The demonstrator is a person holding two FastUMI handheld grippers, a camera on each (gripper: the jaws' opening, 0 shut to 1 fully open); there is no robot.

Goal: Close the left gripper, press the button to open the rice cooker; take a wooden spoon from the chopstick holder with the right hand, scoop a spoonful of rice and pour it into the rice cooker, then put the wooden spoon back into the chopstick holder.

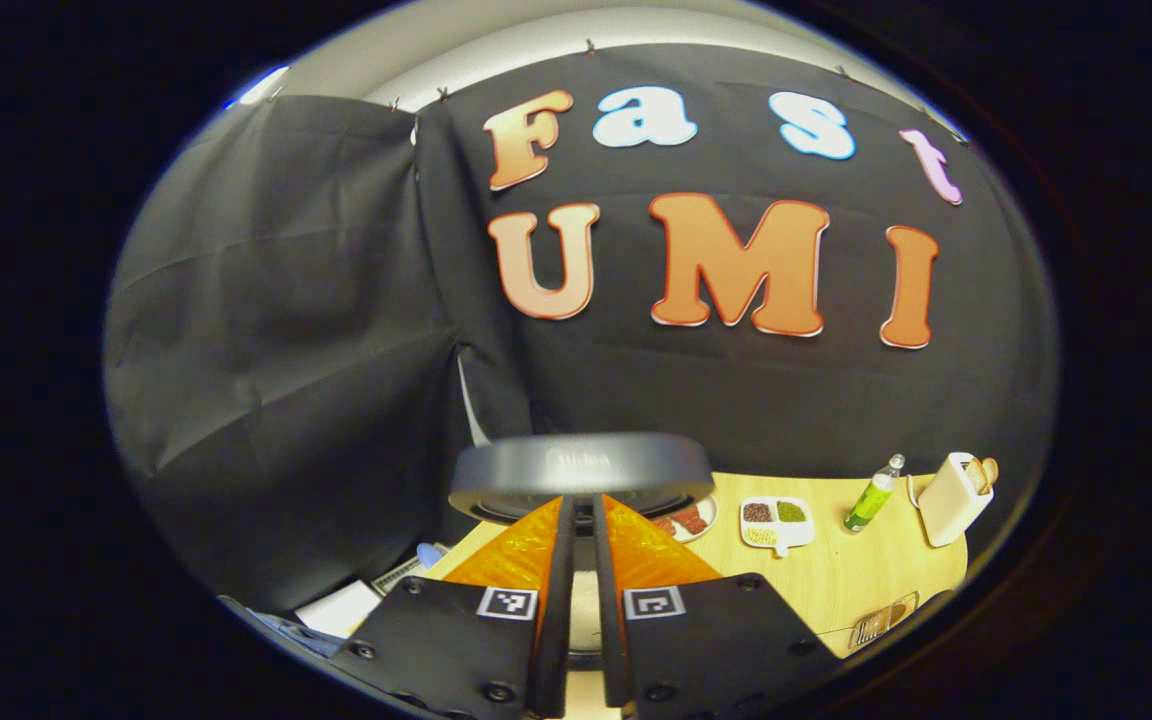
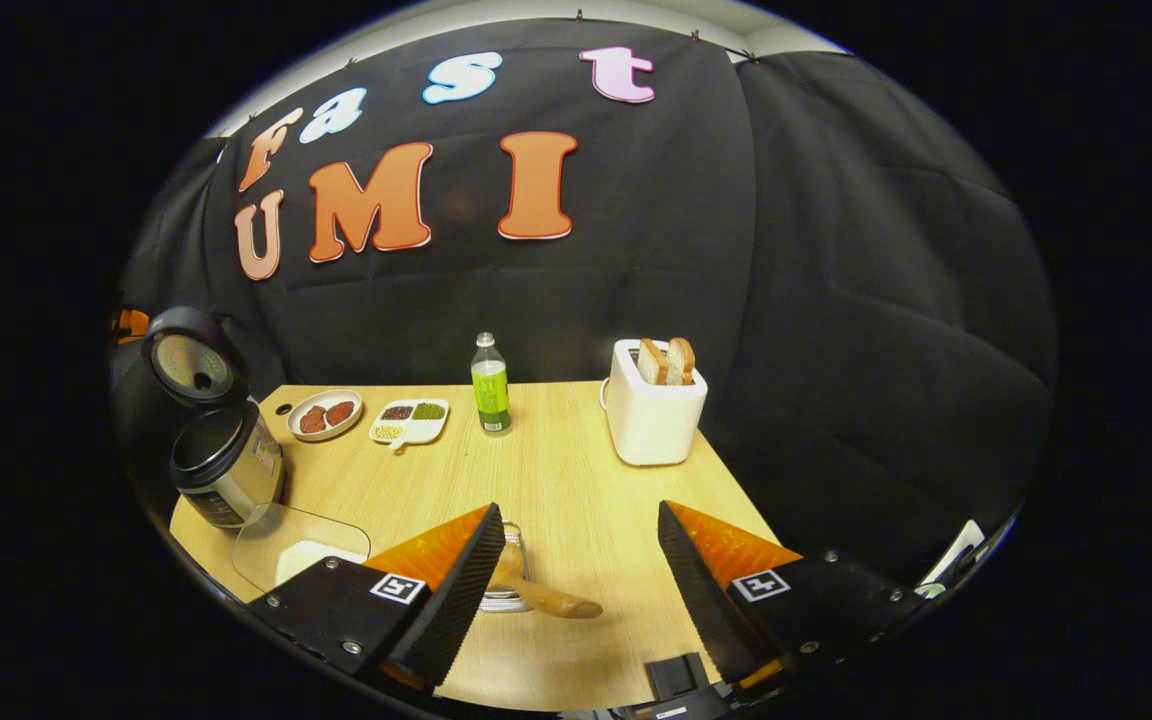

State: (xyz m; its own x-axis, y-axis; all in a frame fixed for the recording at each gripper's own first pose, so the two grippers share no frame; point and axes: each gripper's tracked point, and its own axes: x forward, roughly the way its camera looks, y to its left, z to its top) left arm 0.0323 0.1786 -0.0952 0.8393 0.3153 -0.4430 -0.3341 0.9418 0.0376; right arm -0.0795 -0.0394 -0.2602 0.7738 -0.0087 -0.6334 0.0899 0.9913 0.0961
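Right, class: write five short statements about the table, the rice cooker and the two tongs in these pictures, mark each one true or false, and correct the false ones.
1. The rice cooker has its lid up. True.
2. The right tongs are shut on the wooden spoon. False: they are open, and the spoon lies in the chopstick holder between the fingers, untouched.
3. The toaster holds two slices of bread. True.
4. The green bottle lies on its side. False: it stands upright on the table.
5. The left tongs are wide open. False: their fingers are together, pointing at the cooker's raised lid.
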